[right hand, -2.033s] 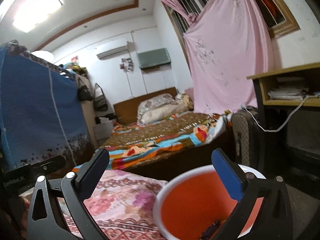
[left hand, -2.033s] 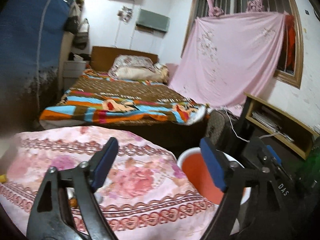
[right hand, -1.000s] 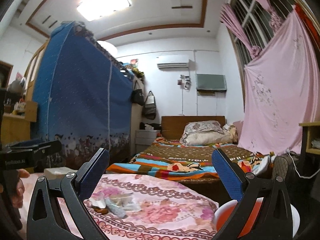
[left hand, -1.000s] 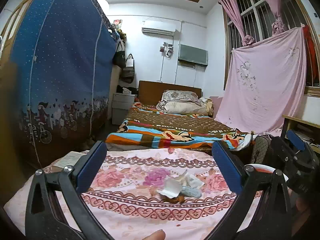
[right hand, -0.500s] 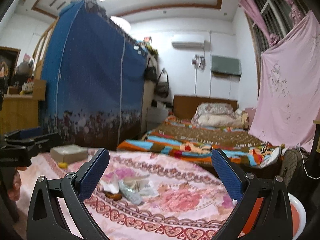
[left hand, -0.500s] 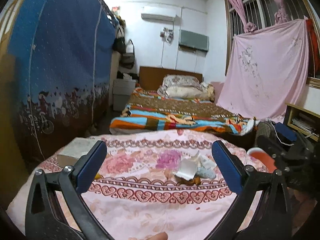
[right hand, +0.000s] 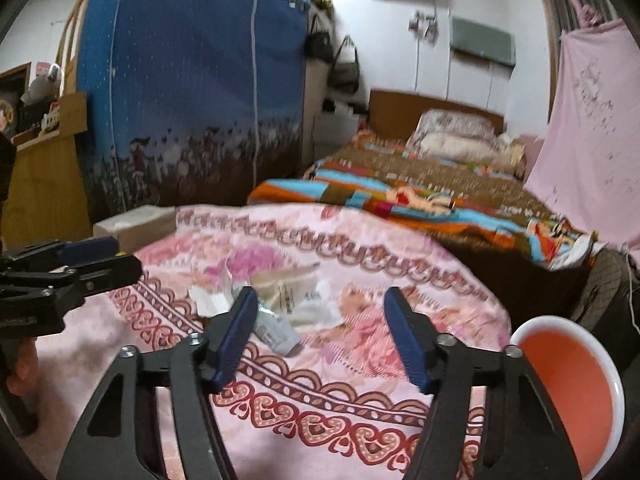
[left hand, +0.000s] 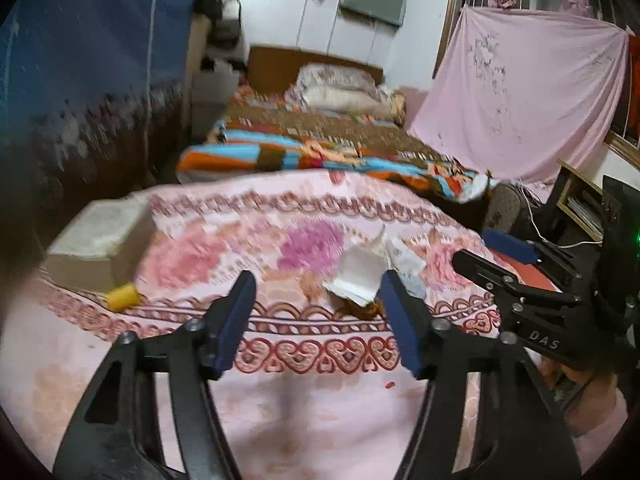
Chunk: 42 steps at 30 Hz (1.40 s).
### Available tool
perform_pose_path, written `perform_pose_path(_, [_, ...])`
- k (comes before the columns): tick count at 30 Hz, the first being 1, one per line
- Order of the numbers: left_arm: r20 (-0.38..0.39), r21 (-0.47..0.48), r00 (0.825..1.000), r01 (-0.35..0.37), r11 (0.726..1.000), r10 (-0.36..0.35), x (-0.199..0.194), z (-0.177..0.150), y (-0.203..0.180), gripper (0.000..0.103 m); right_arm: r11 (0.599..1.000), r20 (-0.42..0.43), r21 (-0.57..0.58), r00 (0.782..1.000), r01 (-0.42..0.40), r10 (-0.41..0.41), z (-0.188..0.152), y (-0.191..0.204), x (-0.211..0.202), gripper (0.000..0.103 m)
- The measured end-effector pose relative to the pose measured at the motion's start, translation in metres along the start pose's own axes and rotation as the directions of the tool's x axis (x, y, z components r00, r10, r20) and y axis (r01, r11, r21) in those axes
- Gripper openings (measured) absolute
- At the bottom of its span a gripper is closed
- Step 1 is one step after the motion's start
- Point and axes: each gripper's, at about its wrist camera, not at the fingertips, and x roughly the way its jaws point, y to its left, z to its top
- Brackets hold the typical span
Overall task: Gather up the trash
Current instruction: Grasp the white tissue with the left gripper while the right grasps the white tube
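Trash (right hand: 276, 308): a loose heap of white paper, wrappers and a brown scrap in the middle of your bench (right hand: 360, 408), which wears a pink floral cloth.
Bin (right hand: 568, 392): the orange bucket sits low, just beside the bench edge on your right.
Left gripper (left hand: 316, 320): spread, empty, short of the heap.
Right gripper (right hand: 318, 334): spread, empty, just before the heap.
Risk: light paper may slip or scatter; you could pinch cloth.
Unclear: motion blur; individual pieces are hard to separate.
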Motion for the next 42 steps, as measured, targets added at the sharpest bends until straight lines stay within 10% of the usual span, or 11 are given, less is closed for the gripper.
perform_pose_path(17, [-0.177, -0.222, 0.966, 0.147, 0.964, -0.189, 0.05, 0.0, 0.012, 0.0, 0.992, -0.226, -0.067, 0.97, -0.107, 0.089, -0.004, 0.018, 0.044, 0.035])
perform_pose_path(42, [-0.147, -0.2, 0.981, 0.096, 0.975, -0.127, 0.039, 0.004, 0.011, 0.0, 0.984, -0.245, -0.127, 0.965, -0.124, 0.09, -0.006, 0.032, 0.049, 0.008])
